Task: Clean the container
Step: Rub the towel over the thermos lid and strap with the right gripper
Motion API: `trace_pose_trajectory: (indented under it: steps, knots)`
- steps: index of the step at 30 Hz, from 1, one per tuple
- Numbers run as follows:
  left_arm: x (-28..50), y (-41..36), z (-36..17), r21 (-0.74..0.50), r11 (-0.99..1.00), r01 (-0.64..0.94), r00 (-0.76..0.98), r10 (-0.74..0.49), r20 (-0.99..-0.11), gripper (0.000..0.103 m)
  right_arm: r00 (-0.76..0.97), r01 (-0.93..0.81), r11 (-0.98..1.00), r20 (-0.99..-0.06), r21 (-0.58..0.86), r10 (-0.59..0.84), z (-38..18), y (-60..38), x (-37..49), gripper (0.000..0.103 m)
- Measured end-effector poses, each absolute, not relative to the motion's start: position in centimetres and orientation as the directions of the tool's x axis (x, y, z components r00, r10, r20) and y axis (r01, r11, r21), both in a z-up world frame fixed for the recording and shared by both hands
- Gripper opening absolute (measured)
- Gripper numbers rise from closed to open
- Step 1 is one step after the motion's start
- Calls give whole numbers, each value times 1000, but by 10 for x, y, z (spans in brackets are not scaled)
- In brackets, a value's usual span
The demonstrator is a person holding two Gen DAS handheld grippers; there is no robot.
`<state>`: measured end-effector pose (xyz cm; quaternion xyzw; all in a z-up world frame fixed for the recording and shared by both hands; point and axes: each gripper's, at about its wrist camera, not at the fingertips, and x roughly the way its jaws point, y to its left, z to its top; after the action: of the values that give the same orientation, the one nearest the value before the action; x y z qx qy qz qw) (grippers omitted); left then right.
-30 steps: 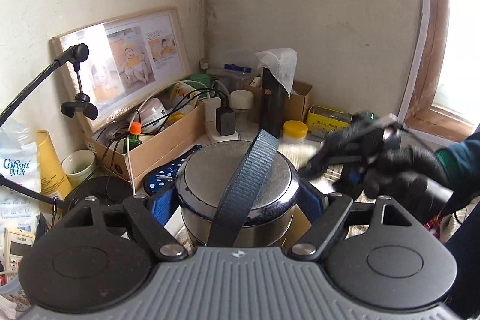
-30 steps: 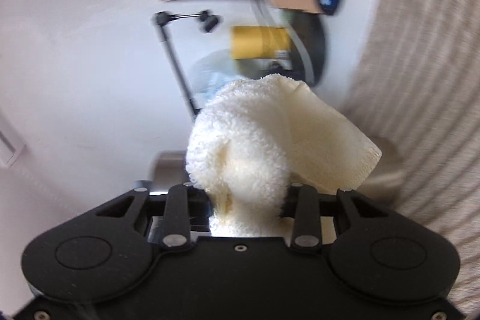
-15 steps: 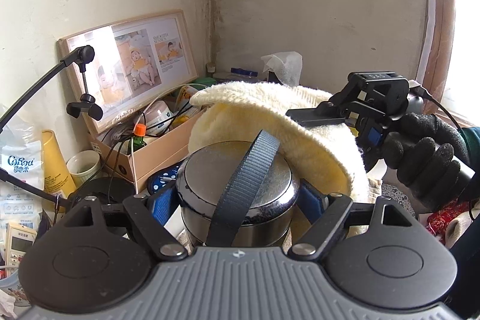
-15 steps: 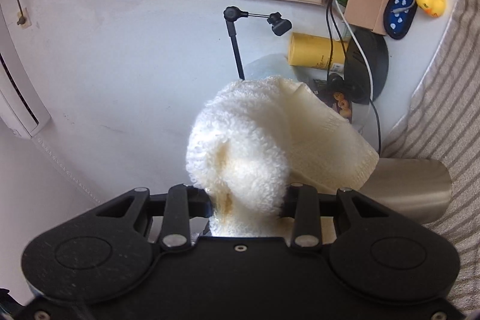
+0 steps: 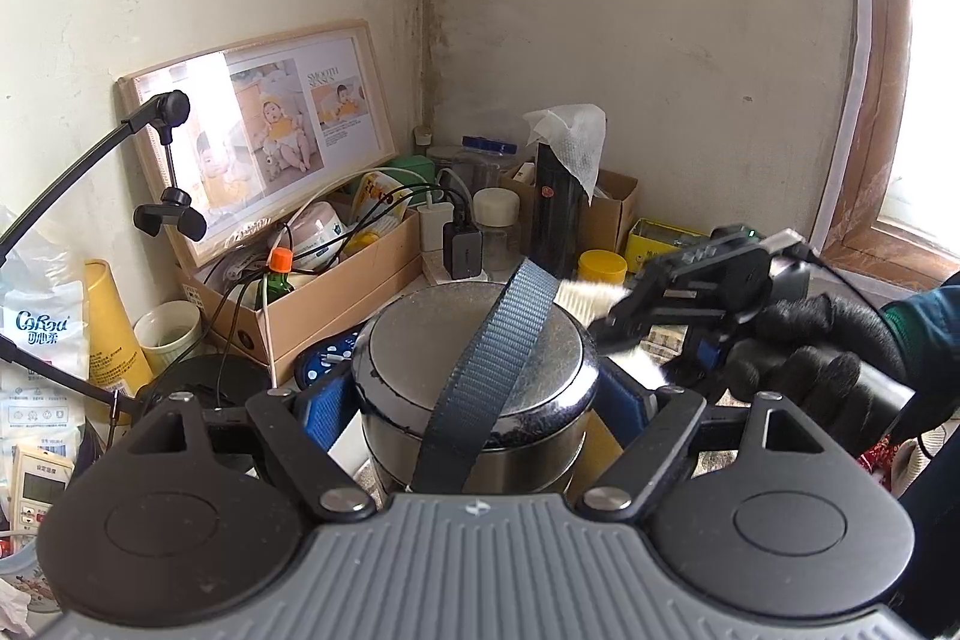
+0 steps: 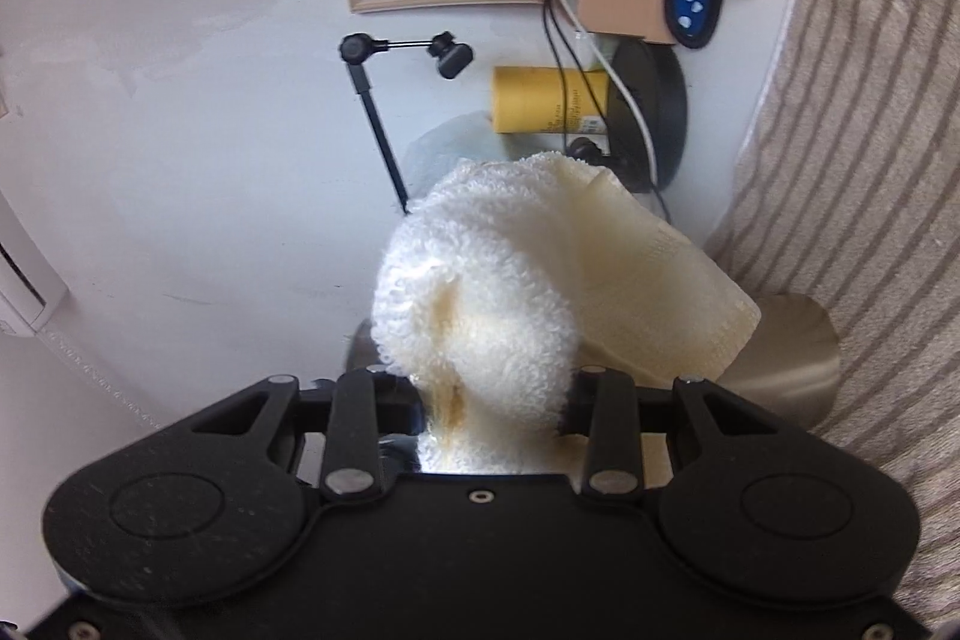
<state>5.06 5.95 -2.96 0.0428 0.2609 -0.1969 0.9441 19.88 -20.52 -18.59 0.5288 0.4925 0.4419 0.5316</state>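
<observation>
A round steel container (image 5: pixel 408 340) with a dark blue strap (image 5: pixel 498 358) over its lid sits between the blue pads (image 5: pixel 327 403) of my left gripper (image 5: pixel 474 391), which is shut on its sides. My right gripper (image 5: pixel 606 325), held by a black-gloved hand (image 5: pixel 804 346), is at the container's right rim. It is shut on a cream towel (image 6: pixel 510 280), of which only blurred white bits (image 5: pixel 591 292) show in the left wrist view. In the right wrist view the towel bulges out of my right gripper (image 6: pixel 498 382) and covers most of the steel container (image 6: pixel 786 346).
Clutter fills the corner behind the container: a cardboard box (image 5: pixel 336 280) of bottles and cables, a framed photo (image 5: pixel 264 136), a black bottle (image 5: pixel 555 220) with tissue, a yellow tin (image 5: pixel 660 244). A clamp arm (image 5: pixel 162 160) stands left. A window frame (image 5: pixel 870 160) is on the right.
Half a second ago the towel lay spread over the back of the lid. The right gripper has since swung it back down to the container's right rim. The left gripper kept still.
</observation>
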Motion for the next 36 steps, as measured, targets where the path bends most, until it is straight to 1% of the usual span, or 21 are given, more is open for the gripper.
trace_pose_trajectory:
  steps: [8,16,23,25,28,29,31,33,34,36]
  knots:
    - [50,55,-30,8,921,390,789,-329,-519,82,115,116,121,-134,986,984,-220,-205,199,33]
    - [51,53,-29,18,917,398,782,-328,-530,82,90,209,221,-244,953,966,-261,-202,203,33]
    - [54,55,-27,25,901,434,762,-352,-543,82,70,241,275,-300,931,951,-280,-200,204,33]
    - [57,57,-26,37,881,471,745,-375,-551,82,69,243,278,-303,929,951,-283,-200,204,33]
    - [63,63,-24,78,806,587,687,-446,-574,82,64,231,296,-318,927,946,-279,-201,203,33]
    - [66,65,-21,88,765,638,650,-474,-594,82,62,225,303,-324,926,944,-277,-202,203,33]
    - [79,72,-14,53,722,690,576,-503,-644,83,55,204,321,-338,925,939,-273,-203,203,33]
    - [89,74,-9,7,735,678,545,-496,-676,83,51,179,338,-352,924,935,-267,-202,203,33]
    - [90,72,-8,-4,763,646,559,-476,-679,83,55,169,343,-357,924,933,-265,-201,203,33]
    - [86,63,-11,3,837,547,611,-397,-685,83,69,168,337,-352,926,933,-261,-201,203,33]
